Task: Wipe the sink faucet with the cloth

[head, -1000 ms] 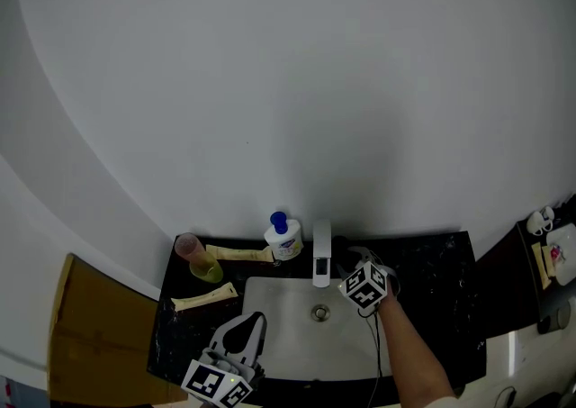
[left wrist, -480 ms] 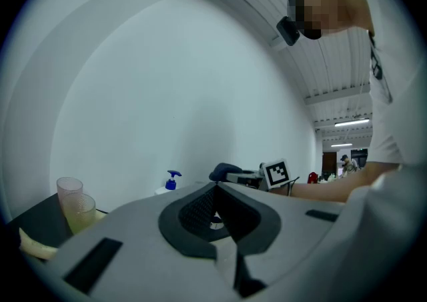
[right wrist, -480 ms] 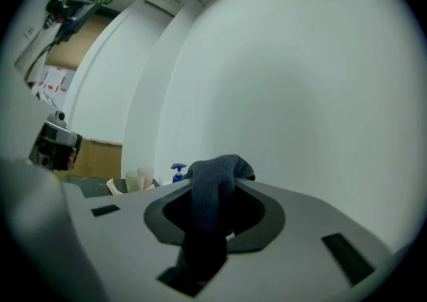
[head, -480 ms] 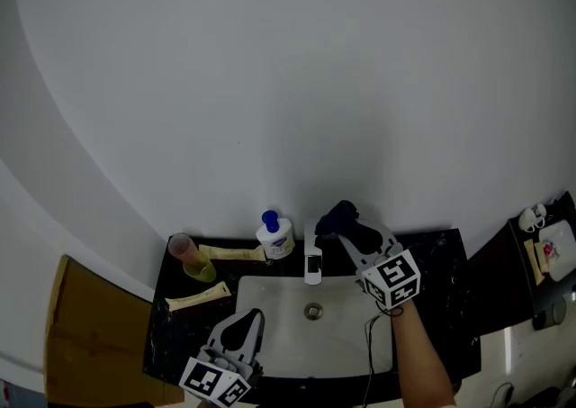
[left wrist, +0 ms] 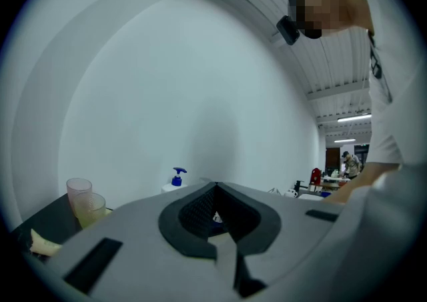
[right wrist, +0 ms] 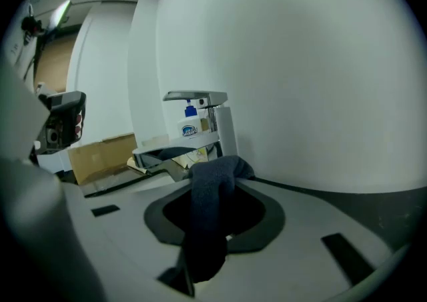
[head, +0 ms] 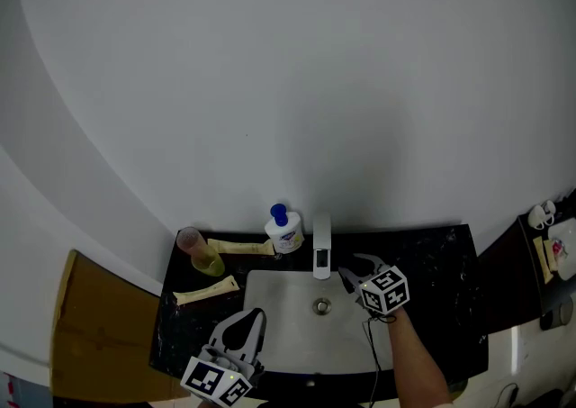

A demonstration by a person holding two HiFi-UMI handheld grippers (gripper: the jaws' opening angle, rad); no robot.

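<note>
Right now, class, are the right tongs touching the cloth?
Touching. The right gripper view shows the cloth clamped between the right tongs, draping over them.

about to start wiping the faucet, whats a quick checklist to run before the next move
1. Cloth gripped: ok, the right gripper has its jaws shut on it.
2. Right gripper at the faucet: ok, just to the right of the spout.
3. Cloth touching the faucet: cannot tell.
4. Left gripper out of the way: ok, shut, empty, at the near left of the sink.
5. Room around the faucet: not ok, the soap bottle stands close on its left.
</note>
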